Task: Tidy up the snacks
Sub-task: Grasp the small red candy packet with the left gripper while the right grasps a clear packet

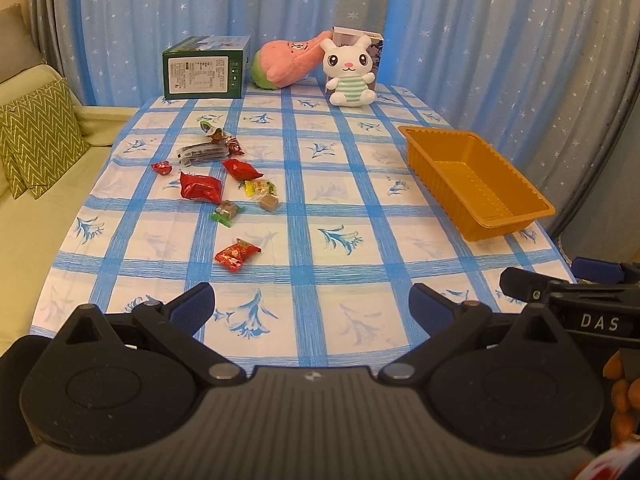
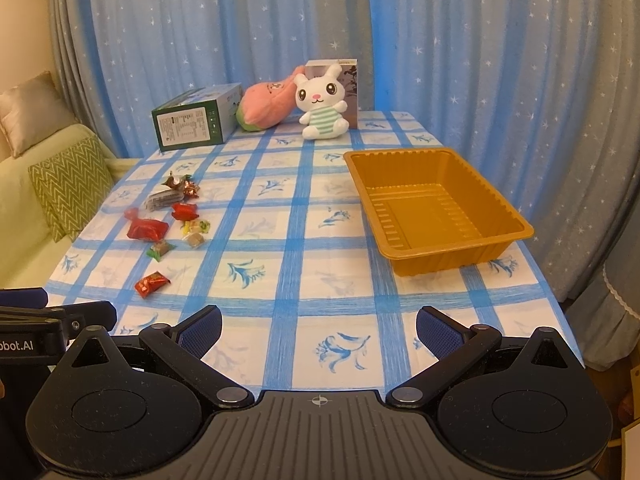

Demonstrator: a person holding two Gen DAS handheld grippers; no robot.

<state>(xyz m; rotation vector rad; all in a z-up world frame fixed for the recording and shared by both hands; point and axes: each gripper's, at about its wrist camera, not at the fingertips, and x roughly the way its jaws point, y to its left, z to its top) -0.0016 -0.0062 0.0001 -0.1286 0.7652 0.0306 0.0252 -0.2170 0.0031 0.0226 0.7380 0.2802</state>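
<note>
Several wrapped snacks lie scattered on the left half of the blue-checked tablecloth: a red packet [image 1: 237, 255] nearest, a larger red bag [image 1: 200, 187], a green-wrapped candy [image 1: 225, 213] and a grey bar [image 1: 203, 152]. They also show in the right wrist view, the nearest red packet [image 2: 151, 284] among them. An empty orange plastic tray [image 1: 478, 184] [image 2: 436, 208] sits at the right. My left gripper [image 1: 311, 304] is open and empty above the near table edge. My right gripper [image 2: 319, 326] is open and empty, beside the left one.
A green box [image 1: 206, 68], a pink plush [image 1: 290, 62] and a white bunny plush [image 1: 352, 72] stand along the far edge before blue curtains. A sofa with a green zigzag pillow [image 1: 38, 140] lies to the left of the table.
</note>
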